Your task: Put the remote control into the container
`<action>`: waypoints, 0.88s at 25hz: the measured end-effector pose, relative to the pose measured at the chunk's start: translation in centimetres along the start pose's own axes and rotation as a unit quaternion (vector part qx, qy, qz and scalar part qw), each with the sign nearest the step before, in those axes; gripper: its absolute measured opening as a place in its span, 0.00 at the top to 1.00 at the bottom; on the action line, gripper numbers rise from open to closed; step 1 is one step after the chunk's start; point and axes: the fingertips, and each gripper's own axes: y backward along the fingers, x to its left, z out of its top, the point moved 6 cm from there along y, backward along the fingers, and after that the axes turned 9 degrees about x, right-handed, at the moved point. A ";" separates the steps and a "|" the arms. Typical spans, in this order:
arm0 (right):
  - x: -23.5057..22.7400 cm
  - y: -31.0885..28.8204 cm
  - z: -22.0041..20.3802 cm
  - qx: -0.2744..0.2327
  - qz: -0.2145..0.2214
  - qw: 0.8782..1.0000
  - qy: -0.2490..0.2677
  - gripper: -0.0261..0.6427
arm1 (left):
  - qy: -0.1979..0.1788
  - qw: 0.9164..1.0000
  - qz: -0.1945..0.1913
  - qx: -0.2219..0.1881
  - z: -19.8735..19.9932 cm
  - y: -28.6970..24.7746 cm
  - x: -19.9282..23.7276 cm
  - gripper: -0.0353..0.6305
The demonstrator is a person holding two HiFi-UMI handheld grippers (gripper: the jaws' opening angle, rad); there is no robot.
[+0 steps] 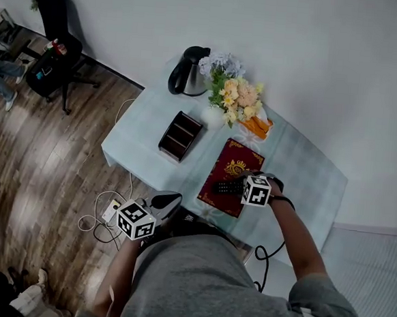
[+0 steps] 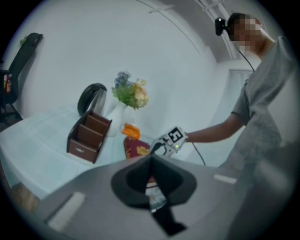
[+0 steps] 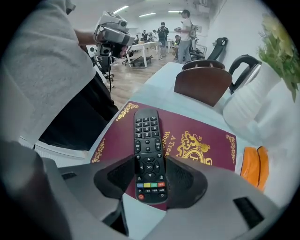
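the slim black remote control (image 3: 149,150) lies on a maroon gold-printed book (image 3: 206,140) on the pale desk (image 1: 138,143), well apart from the dark brown wooden compartmented container (image 1: 180,136). the right hand-held gripper (image 3: 150,180) straddles it, jaws apart, not yet gripping. the left hand-held gripper (image 2: 151,180) is closed and empty. grasp, carry and drop all remain.

Bench (image 1: 136,146): 1.
On it:
- remote control (image 3: 149,150): 1
- red book (image 3: 206,140): 1
- brown container (image 1: 180,135): 1
- black kettle (image 1: 187,71): 1
- white vase of flowers (image 1: 232,95): 1
- orange item (image 1: 258,127), far right of the book: 1 or 2, cannot tell

Tongs: 2, left tongs (image 2: 151,164) and right tongs (image 3: 149,176).
Far left on the floor, black office chair (image 1: 58,34): 1.
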 end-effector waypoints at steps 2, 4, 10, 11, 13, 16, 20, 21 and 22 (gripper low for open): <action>0.1 0.0 0.1 0.002 -0.004 1.000 0.003 0.64 | -0.002 1.000 -0.002 0.001 0.1 -0.2 -0.1 0.95; 0.2 0.0 0.1 0.002 -0.006 1.000 0.002 0.65 | -0.003 1.000 -0.003 0.002 0.2 -0.3 -0.2 0.95; 0.3 0.2 -0.1 -0.012 -0.009 1.000 -0.021 0.65 | -0.005 1.000 -0.004 0.000 0.4 -0.5 -0.4 0.95; 0.3 0.2 -0.2 -0.017 -0.008 0.999 -0.027 0.65 | -0.005 1.000 -0.003 0.000 0.5 -0.6 -0.3 0.95; 0.2 0.4 0.0 -0.031 -0.007 0.999 -0.039 0.66 | -0.005 1.000 -0.002 -0.002 0.6 -0.6 -0.3 0.95; 0.1 0.9 0.4 -0.055 -0.009 0.997 -0.056 0.66 | -0.007 1.000 0.000 -0.005 0.8 -0.6 -0.3 0.95; 0.0 2.1 1.4 -0.110 -0.007 0.990 -0.088 0.66 | -0.012 1.000 0.001 -0.008 1.3 -0.5 -0.4 0.95; 0.0 2.4 1.7 -0.130 -0.004 0.986 -0.100 0.66 | -0.013 1.000 0.002 -0.010 1.4 -0.4 -0.3 0.95; 0.1 2.7 1.9 -0.150 -0.001 0.982 -0.113 0.66 | -0.014 1.000 0.002 -0.011 1.6 -0.3 -0.3 0.95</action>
